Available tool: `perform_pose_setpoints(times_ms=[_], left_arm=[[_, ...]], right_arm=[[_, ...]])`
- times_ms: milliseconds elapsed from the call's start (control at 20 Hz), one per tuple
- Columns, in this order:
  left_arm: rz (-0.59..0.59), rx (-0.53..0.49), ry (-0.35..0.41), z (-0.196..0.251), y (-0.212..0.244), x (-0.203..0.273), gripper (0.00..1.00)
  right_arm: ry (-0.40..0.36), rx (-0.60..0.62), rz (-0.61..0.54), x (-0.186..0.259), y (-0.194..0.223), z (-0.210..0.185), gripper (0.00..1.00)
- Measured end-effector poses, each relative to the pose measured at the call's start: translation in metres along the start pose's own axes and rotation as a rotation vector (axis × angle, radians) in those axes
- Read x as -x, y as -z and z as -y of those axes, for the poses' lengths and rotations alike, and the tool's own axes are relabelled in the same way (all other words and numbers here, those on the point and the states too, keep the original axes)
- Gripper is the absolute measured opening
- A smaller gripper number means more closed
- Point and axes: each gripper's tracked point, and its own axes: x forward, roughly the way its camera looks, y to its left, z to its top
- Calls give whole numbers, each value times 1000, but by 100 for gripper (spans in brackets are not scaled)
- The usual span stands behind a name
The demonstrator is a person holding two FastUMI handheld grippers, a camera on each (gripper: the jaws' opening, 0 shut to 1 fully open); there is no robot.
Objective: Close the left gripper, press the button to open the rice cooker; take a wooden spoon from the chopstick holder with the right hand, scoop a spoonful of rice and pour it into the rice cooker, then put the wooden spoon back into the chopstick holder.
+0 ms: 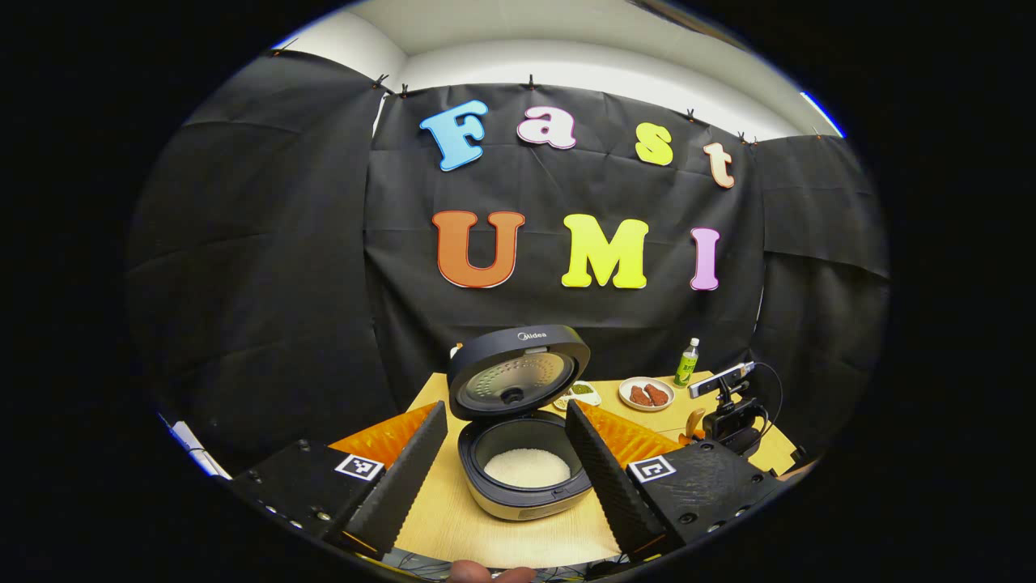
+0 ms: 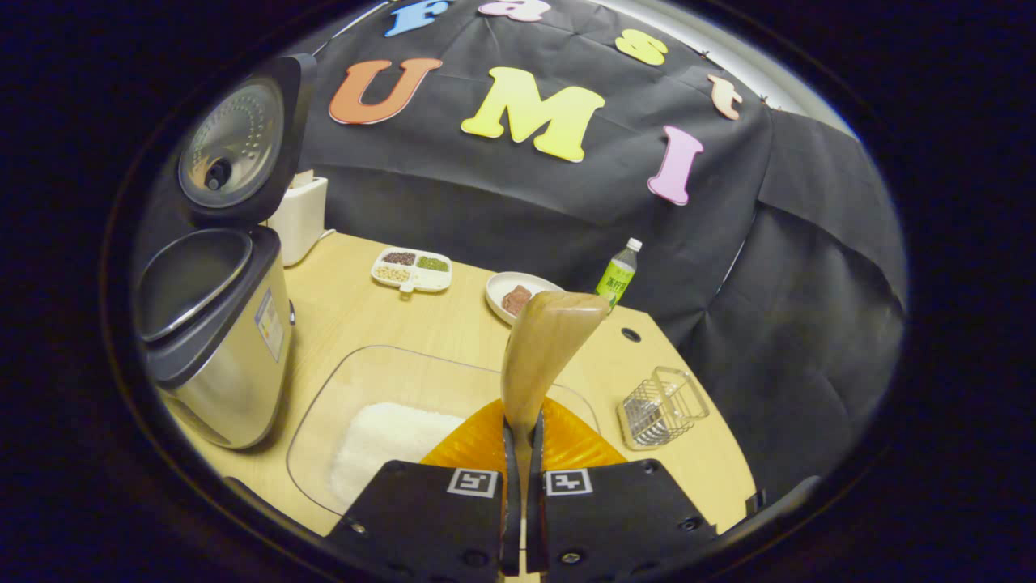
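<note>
The wooden spoon [image 2: 541, 356] is pinched upright by its handle in the right tool [image 2: 522, 453], above the clear rice tray [image 2: 356, 380]. The left tool [image 1: 506, 453] is spread wide, with the open rice cooker [image 1: 526, 478] seen between its fingers. The chopstick holder [image 2: 662, 407] stands on the bench [image 2: 380, 316], right of the spoon.

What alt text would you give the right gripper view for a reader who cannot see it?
The right claw is shut on a wooden spoon, held upright above a clear tray of white rice. To the left on the wooden table stands the open rice cooker; a wire chopstick holder sits to the right.
</note>
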Motion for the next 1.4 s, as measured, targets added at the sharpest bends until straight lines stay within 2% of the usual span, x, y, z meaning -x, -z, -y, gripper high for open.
perform_pose_setpoints(times_ms=[300,650,850,1100,1400], left_arm=[[-12,2,-16,-7,4,4,95],[-21,5,-29,-5,6,8,95],[-25,3,-25,5,6,5,95],[-27,-1,-12,24,3,1,95],[-14,7,17,55,-5,-7,95]], right_arm=[[-179,-235,-41,6,1,-49,8],[-307,-622,-144,5,0,-56,8],[-352,-816,-210,5,1,-48,8],[-387,-942,-221,2,0,-26,8],[-393,-1024,-176,9,-15,23,8]])
